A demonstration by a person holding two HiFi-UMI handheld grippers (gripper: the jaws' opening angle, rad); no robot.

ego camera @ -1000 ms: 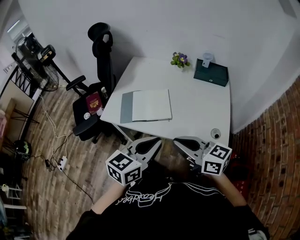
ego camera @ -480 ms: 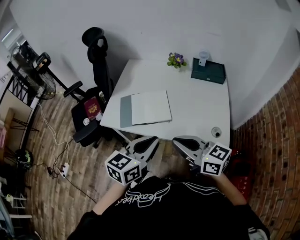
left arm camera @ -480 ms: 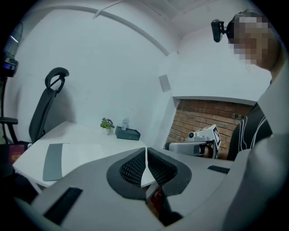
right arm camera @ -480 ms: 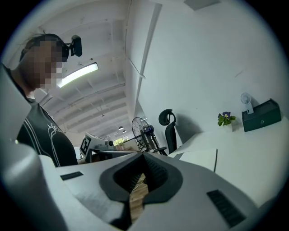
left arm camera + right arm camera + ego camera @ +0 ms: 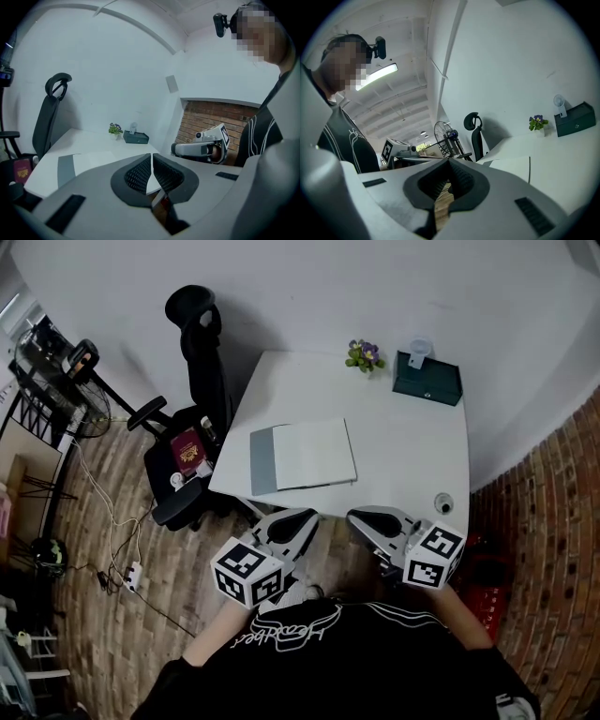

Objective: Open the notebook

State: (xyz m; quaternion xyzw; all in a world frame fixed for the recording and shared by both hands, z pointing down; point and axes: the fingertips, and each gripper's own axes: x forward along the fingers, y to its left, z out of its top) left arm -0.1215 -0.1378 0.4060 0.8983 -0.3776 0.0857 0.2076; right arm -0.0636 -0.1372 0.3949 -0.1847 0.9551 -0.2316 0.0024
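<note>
- A black office chair [image 5: 202,362] stands at the left edge of the white table [image 5: 412,460]. It is turned aside, which leaves the table's near side free for the person. A red booklet [image 5: 187,448] lies on its seat.
- The notebook [image 5: 302,456] lies flat near the table's front left corner, close to the near edge and probably within easy reach. A grey band runs down its left side and a pale face is turned up. From this height the pale face could be a closed cover beside a grey spine strip. It could equally be a page, with a grey cover folded out to the left.
- The left gripper [image 5: 302,521] hovers over the wooden floor just short of the table's near edge and clear of the notebook. Its jaws are pressed together with nothing between them, as suits a tool that carries nothing.
- The right gripper [image 5: 360,519] is level beside it, pads likewise meeting at the tips and empty. The pair point towards the table, close to the person's chest.
- A small pot of flowers [image 5: 364,355] and a dark green box [image 5: 427,381] stand at the far edge against the wall, well apart from the notebook and out of the working area.
</note>
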